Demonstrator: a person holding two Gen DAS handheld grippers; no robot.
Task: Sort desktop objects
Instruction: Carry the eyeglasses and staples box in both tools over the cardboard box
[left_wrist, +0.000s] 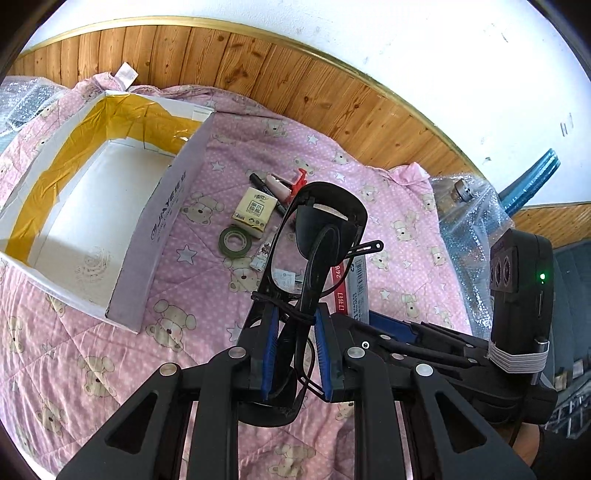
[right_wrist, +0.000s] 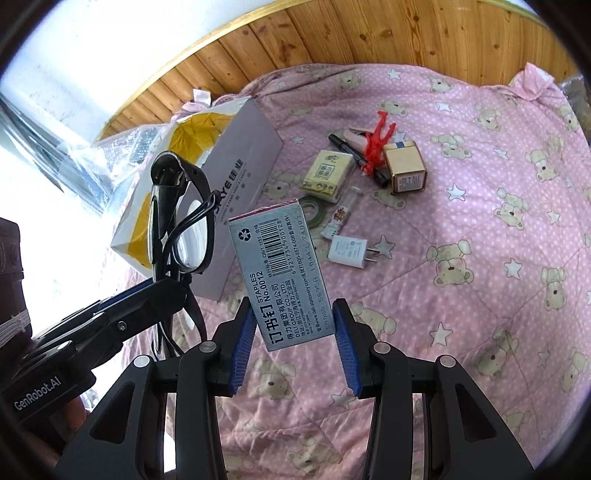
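Note:
My left gripper is shut on a pair of folded black glasses, which stick up above the pink bear-print quilt. My right gripper is shut on a grey staples box, held upright in the air. In the right wrist view the left gripper and its glasses hang just left of the staples box. An open white cardboard box with yellow tape inside sits at the left, also visible as the box behind the glasses.
On the quilt lie a tissue pack, green tape roll, black marker, red clip, small brown box, white charger plug and small tube. Bubble wrap lies at the right edge, below a wood-panelled wall.

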